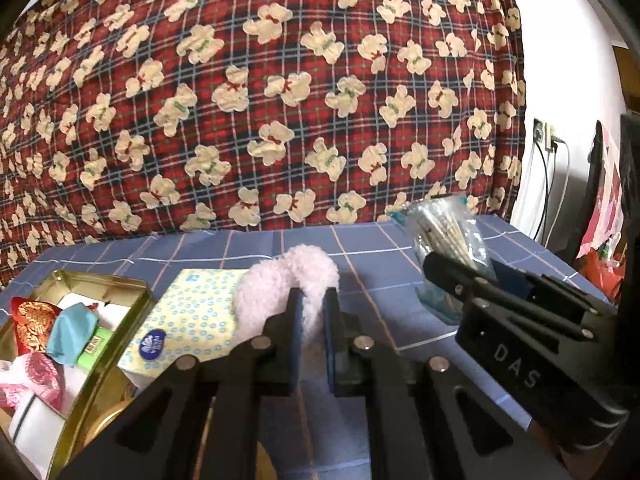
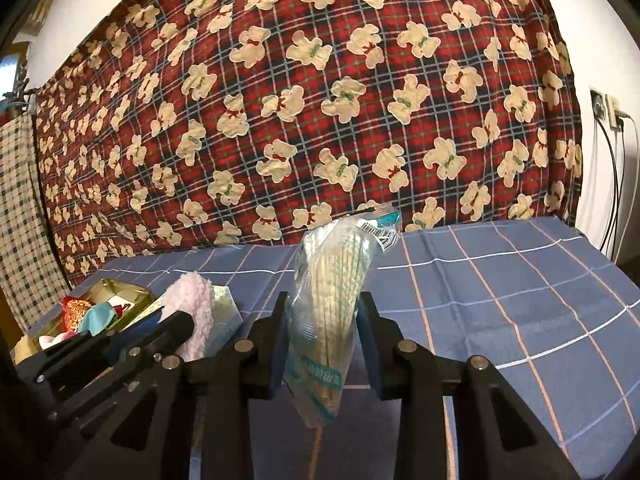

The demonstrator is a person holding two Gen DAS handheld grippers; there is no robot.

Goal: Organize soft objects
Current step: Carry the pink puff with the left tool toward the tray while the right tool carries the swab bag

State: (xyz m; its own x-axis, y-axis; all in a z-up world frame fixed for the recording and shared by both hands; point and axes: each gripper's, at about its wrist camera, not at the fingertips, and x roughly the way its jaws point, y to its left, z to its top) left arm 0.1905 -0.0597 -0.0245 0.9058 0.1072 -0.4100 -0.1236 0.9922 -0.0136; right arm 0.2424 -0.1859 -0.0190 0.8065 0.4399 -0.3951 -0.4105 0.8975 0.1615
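Your left gripper [image 1: 312, 312] is clamped tight on the pink fluffy scrunchie [image 1: 288, 280], which loops up and forward past the pads. The gold tin [image 1: 100, 344] lies at about 9 o'clock from it, low and just beside, so this hand is the nearer of the 2 and its drop is a short swing left. A tissue pack [image 1: 188, 312] lies between scrunchie and tin.

Your right gripper [image 2: 324, 336] holds, at a narrow gape, the clear bag of cotton swabs [image 2: 332, 300], its long axis running up toward 12 o'clock. From there the tin [image 2: 116, 292] sits far off at 9 o'clock, beyond the left gripper.

Inside the tin: a red-and-gold pouch [image 1: 34, 324], a teal cloth [image 1: 72, 332], something pink and some white pieces.
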